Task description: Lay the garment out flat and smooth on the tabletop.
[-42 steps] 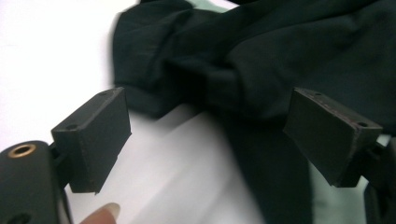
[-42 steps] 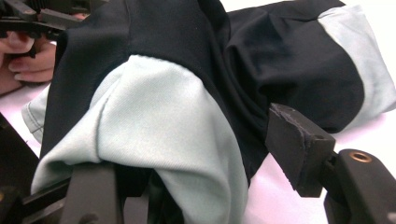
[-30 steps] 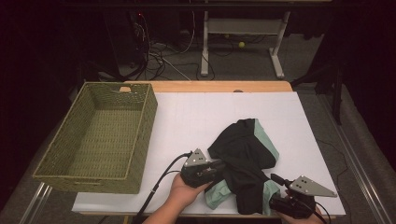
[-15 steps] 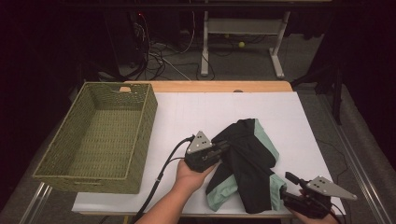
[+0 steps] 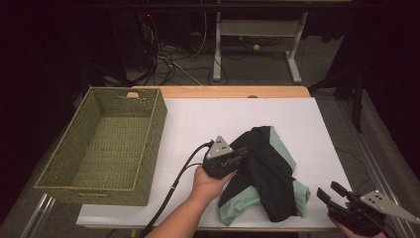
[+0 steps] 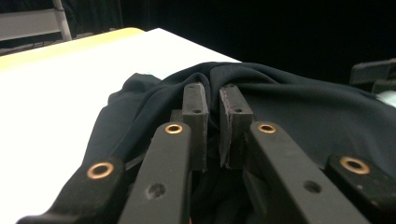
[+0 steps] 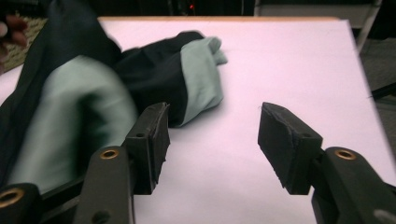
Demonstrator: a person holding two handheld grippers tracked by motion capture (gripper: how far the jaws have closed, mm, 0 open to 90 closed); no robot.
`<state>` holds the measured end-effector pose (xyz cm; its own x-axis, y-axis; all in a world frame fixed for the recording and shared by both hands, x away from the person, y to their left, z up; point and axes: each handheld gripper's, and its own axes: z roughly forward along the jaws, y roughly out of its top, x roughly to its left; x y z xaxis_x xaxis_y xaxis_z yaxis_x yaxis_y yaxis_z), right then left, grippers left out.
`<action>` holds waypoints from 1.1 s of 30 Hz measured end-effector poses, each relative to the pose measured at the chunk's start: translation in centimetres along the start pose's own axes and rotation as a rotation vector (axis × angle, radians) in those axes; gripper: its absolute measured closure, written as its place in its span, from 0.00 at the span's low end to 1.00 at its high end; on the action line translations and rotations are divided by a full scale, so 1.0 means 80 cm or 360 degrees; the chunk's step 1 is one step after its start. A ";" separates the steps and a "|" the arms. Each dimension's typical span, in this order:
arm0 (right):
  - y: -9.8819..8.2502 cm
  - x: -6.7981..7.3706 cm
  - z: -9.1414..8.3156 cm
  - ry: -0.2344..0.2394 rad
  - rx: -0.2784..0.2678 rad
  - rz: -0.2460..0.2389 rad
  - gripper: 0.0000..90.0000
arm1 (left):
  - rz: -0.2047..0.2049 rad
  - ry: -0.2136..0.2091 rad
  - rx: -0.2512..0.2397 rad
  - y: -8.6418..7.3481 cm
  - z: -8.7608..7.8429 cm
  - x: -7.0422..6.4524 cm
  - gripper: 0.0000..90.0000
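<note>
A crumpled black and mint-green garment [image 5: 270, 173] lies on the white table [image 5: 223, 119], right of centre. My left gripper [image 5: 241, 154] is shut on a raised fold of its black cloth [image 6: 303, 107]; in the left gripper view the pads [image 6: 195, 100] pinch the fabric between them. Beyond the garment's right edge, at the table's front right corner, is my right gripper [image 5: 329, 191]. It is open, its jaws have just been closing a little, and nothing is between them [image 7: 212, 126]. The garment [image 7: 187, 70] lies to its left, apart from the pads.
A woven green basket [image 5: 148, 144] stands with nothing in it on the table's left side. Bare white tabletop lies behind and to the right of the garment. The floor beyond the table holds cables and a desk frame [image 5: 257, 29].
My left gripper has drawn away from the front edge and upward, pulling the black fold with it. My right gripper has slid right, away from the garment, to the table's corner.
</note>
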<state>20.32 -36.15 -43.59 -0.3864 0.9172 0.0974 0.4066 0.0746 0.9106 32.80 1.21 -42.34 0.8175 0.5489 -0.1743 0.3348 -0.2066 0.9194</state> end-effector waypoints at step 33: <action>0.065 0.116 0.090 0.0335 0.0027 -0.0361 0.97 | 0.0008 -0.0082 -0.0008 -0.048 -0.066 -0.012 0.47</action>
<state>24.83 -24.43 -40.86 -0.6310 0.7754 -0.0249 0.3032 0.2761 0.9120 28.31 5.75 -43.82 0.8421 0.5057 -0.1876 0.3285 -0.2050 0.9220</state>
